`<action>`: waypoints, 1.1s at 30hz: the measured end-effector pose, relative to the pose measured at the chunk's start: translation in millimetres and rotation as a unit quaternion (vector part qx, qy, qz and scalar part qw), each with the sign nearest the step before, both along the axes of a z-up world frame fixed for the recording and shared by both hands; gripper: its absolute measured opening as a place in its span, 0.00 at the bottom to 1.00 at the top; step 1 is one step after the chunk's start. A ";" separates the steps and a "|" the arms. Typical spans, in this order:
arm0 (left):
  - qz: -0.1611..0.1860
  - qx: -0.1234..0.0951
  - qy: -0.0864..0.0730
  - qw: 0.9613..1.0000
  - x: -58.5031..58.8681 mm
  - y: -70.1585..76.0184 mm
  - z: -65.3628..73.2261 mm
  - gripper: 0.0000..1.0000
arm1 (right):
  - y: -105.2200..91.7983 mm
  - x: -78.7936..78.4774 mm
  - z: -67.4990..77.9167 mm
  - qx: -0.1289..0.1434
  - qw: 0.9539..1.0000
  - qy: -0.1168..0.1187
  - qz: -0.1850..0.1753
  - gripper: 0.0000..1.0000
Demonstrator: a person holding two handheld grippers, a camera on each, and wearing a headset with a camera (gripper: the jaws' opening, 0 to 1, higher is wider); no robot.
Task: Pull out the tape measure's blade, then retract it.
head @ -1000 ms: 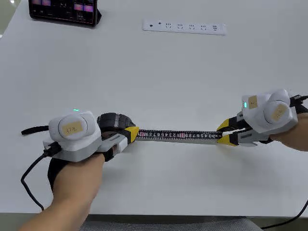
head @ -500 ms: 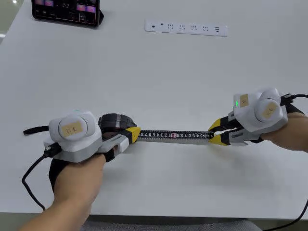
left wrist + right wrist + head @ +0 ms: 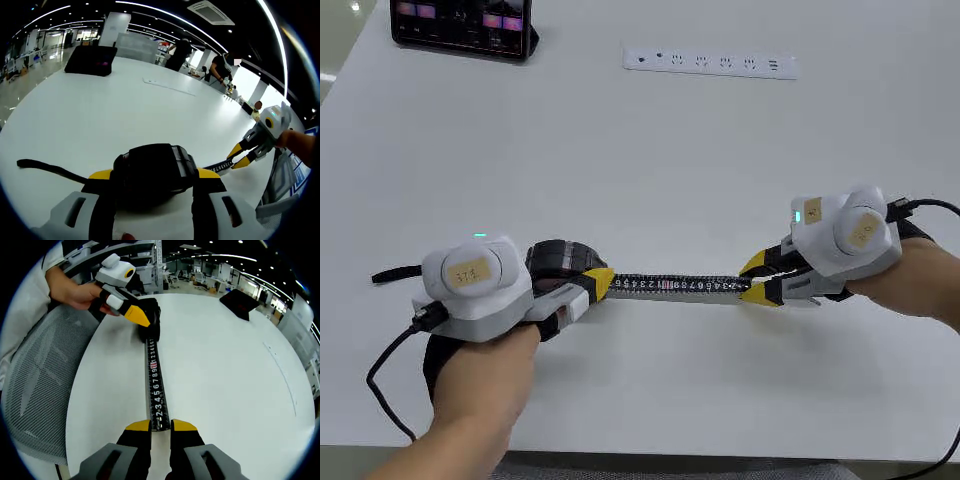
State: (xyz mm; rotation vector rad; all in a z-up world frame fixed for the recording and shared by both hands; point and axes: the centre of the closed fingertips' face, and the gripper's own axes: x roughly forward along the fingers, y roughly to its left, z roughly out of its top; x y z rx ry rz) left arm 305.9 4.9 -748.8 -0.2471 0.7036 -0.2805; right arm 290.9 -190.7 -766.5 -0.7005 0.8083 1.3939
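Black case (image 3: 560, 262) on white table (image 3: 670, 150), strap (image 3: 395, 272) trailing left; blade (image 3: 675, 286) part-out, straight, approx. level, nos. up, running right from case.

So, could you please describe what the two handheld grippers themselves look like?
The left gripper and right gripper match: a rounded white housing with a tan sticker on top and a small green light, plus black jaws with yellow tips. A black cable trails from the left one, and a black lead leaves the right.
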 end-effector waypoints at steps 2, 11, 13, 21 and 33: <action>0.001 -0.002 0.000 1.000 0.2 0.2 0.1 0.57 | 3.0 -0.2 -0.7 0.003 1.000 0.002 -0.001 0.10; 0.004 -0.008 0.000 1.000 1.0 1.2 0.0 0.57 | 19.9 -1.1 -1.0 0.022 1.000 0.007 -0.003 0.10; 0.003 -0.009 0.001 1.000 1.0 1.1 0.1 0.57 | 24.4 -1.1 -1.6 0.026 1.000 0.009 -0.003 0.10; 0.004 -0.013 0.001 1.000 0.7 1.2 0.8 0.57 | 42.0 0.0 -3.3 0.040 0.999 0.014 -0.001 0.10; 0.004 -0.018 0.001 1.000 0.3 1.6 1.3 0.57 | 63.8 -1.7 -1.1 0.057 0.998 0.016 0.001 0.10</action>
